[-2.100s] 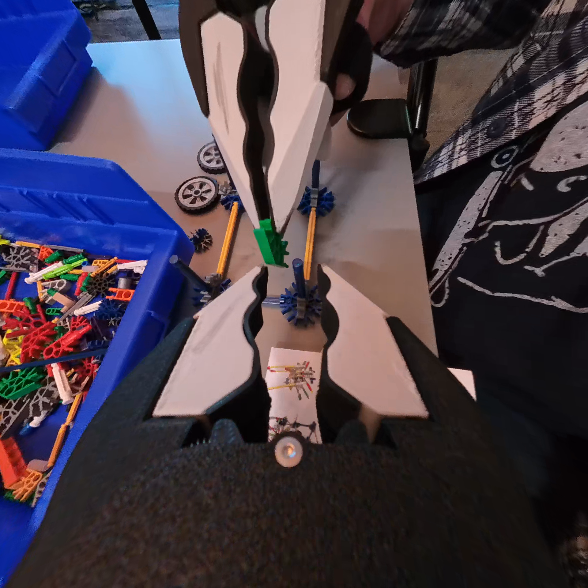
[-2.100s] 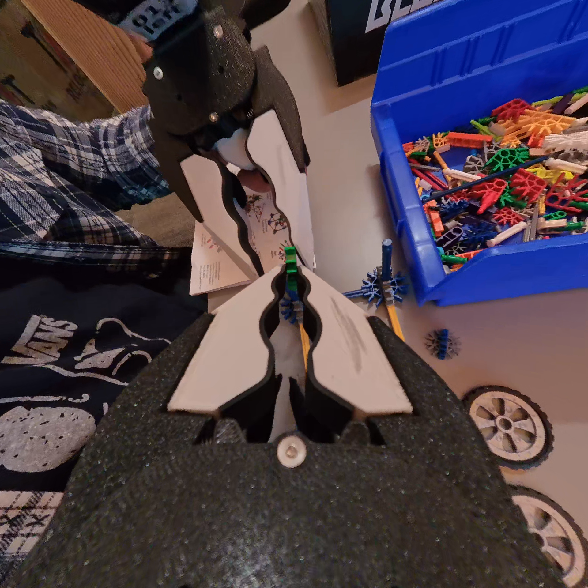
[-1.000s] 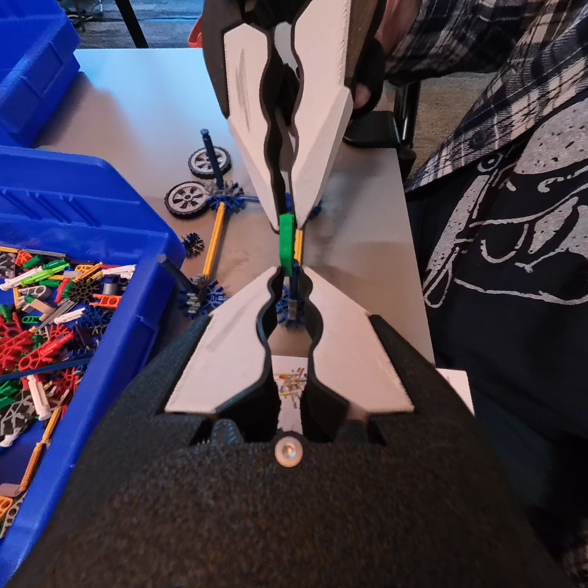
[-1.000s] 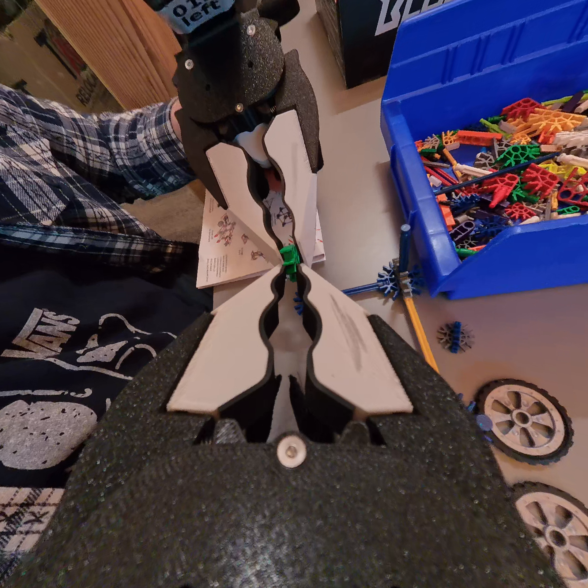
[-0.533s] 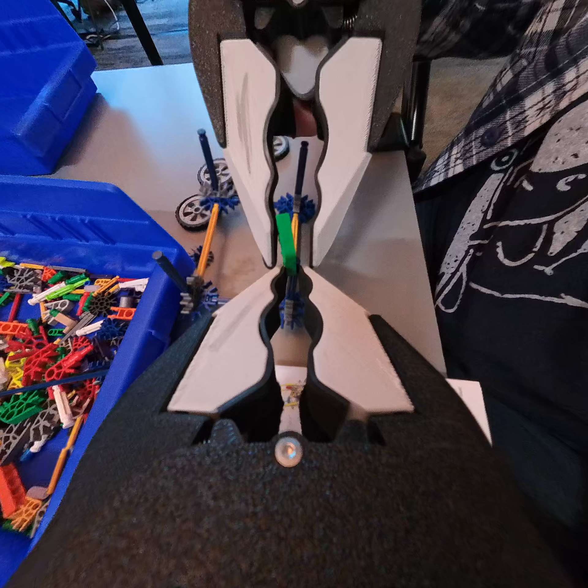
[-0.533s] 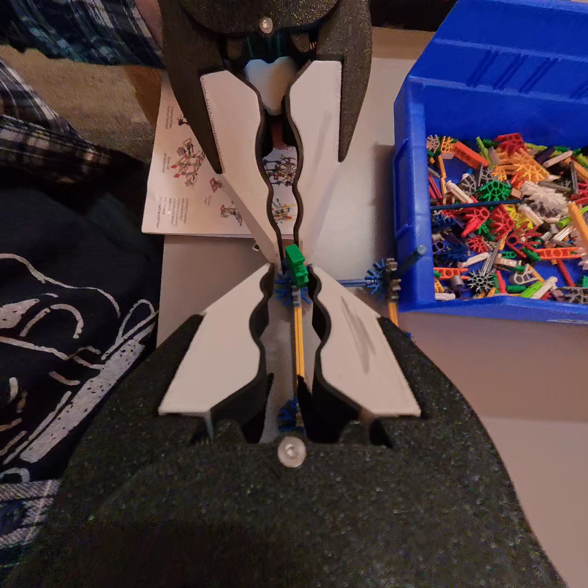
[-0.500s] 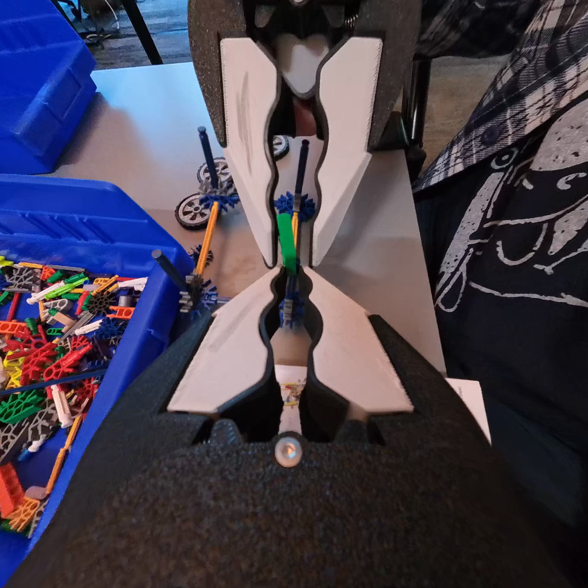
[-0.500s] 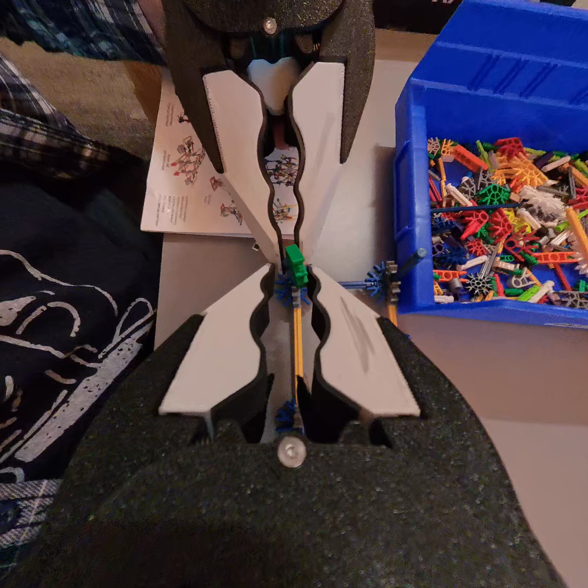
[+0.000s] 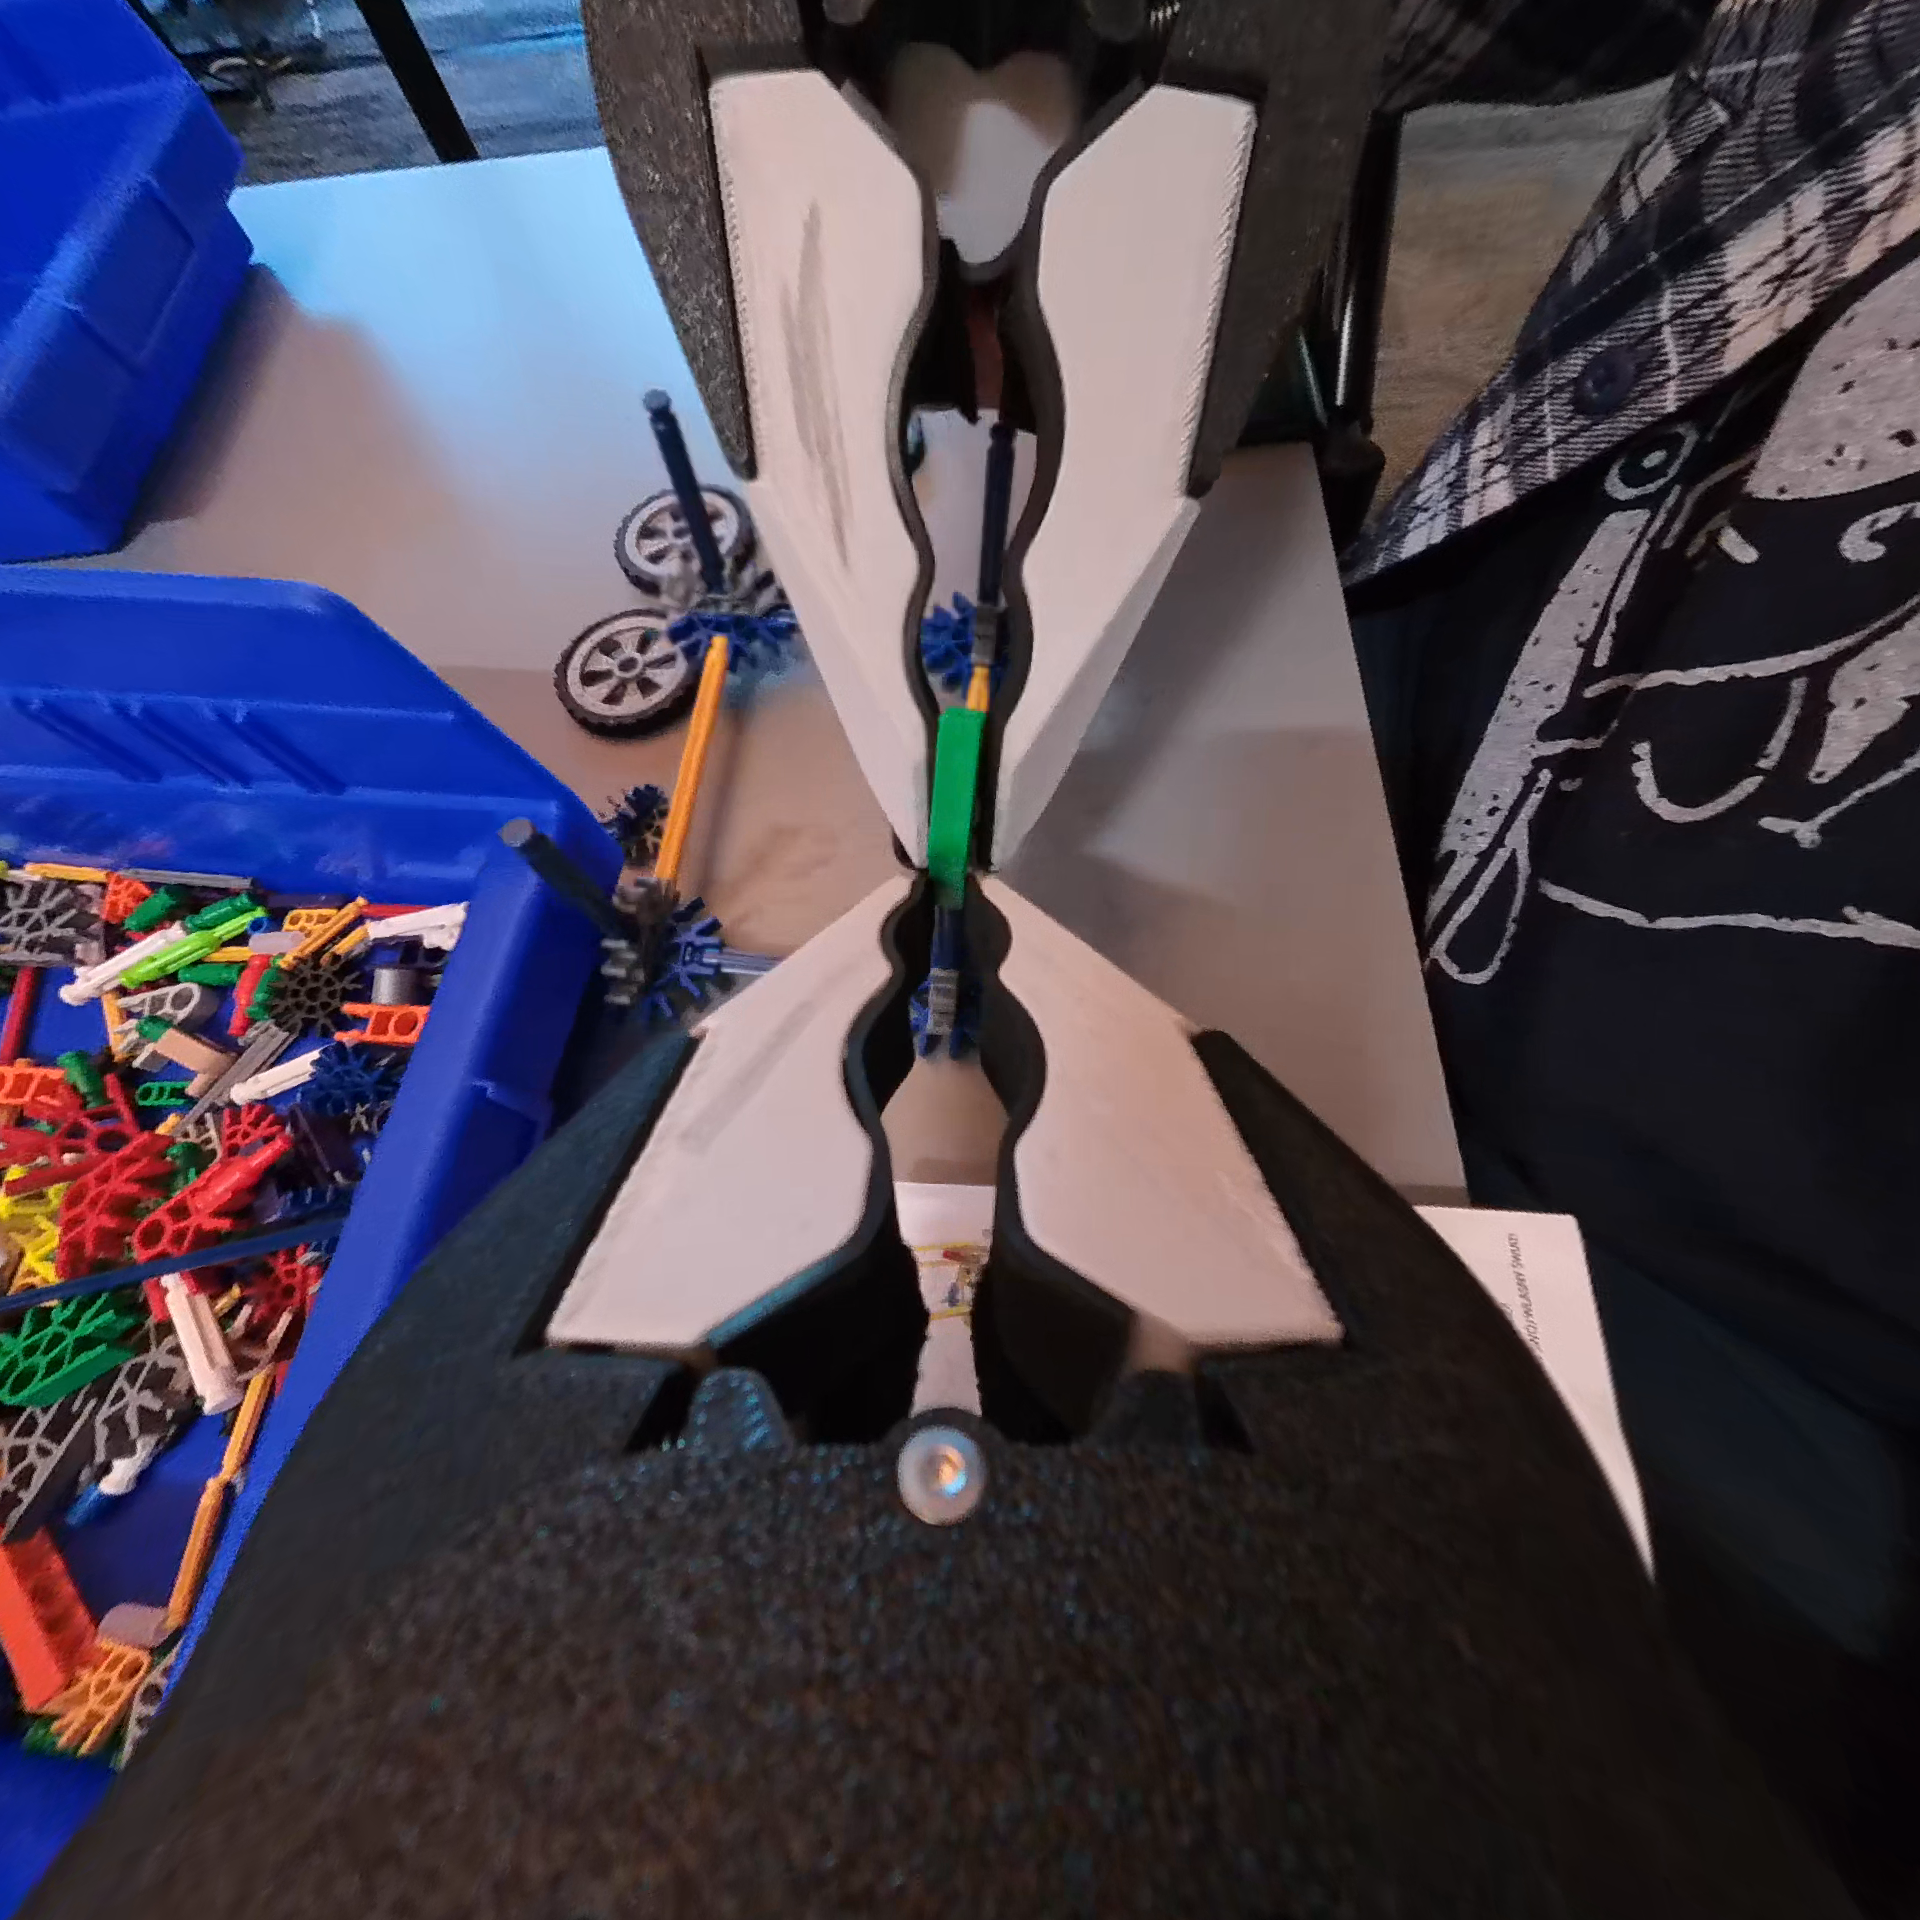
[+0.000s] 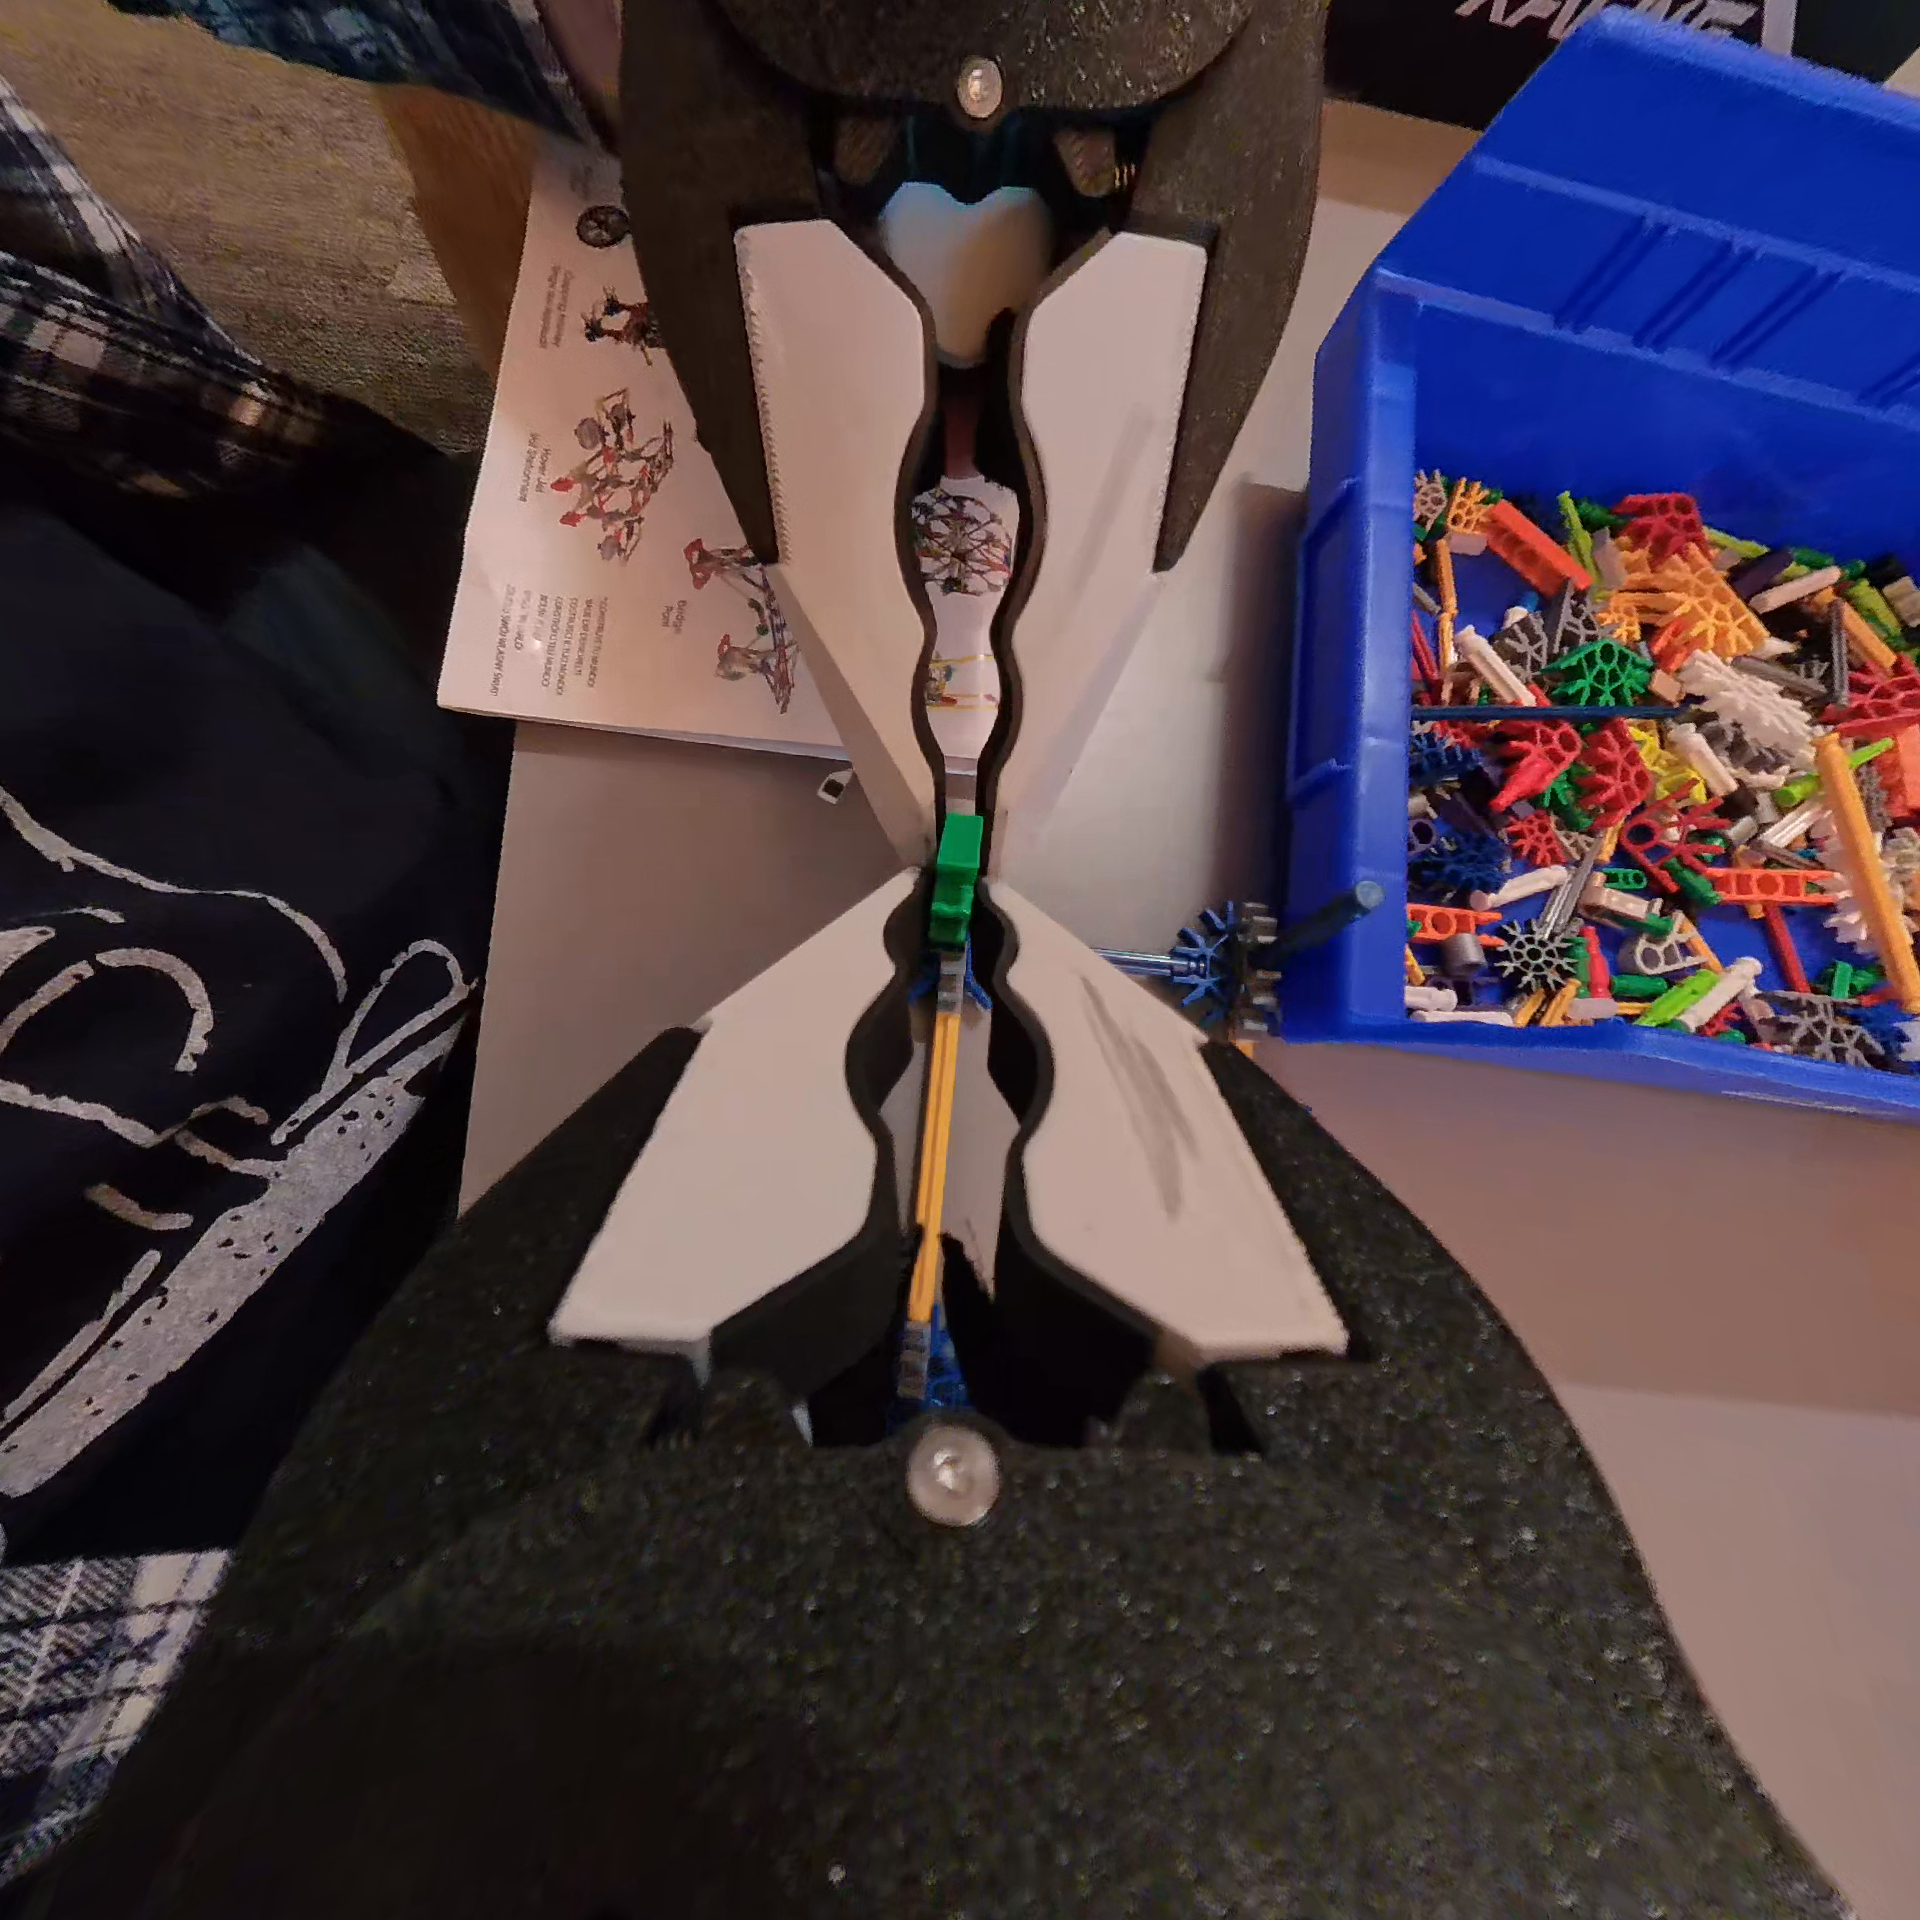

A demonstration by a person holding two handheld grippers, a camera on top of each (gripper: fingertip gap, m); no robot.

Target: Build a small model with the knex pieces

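My two grippers meet tip to tip over the table. My right gripper [image 10: 951, 914] is shut on a green connector [image 10: 956, 862]; it shows at the top of the left wrist view [image 9: 956, 831], pinching the green connector [image 9: 956, 790]. My left gripper [image 9: 943, 891] is shut on a short dark blue rod that rises from a blue snowflake connector [image 9: 940, 1023]. The green connector's end sits right at its tips. A yellow rod [image 10: 935, 1122] of the same frame runs under my right fingers.
A blue bin [image 9: 488, 1039] of mixed building pieces stands beside the frame, also in the right wrist view [image 10: 1340, 727]. Two wheels [image 9: 623, 670] lie beyond. The frame's other side [image 9: 665, 956] leans against the bin. An instruction sheet [image 10: 603, 582] lies near the table edge, with a person's torso alongside. Only a small space, under 4 cm, lies between the two pairs of fingers.
The right gripper turned to face the left one head-on and closed tighter on the green connector, bringing it down to the left gripper's tips. The left gripper closed on the dark blue rod.
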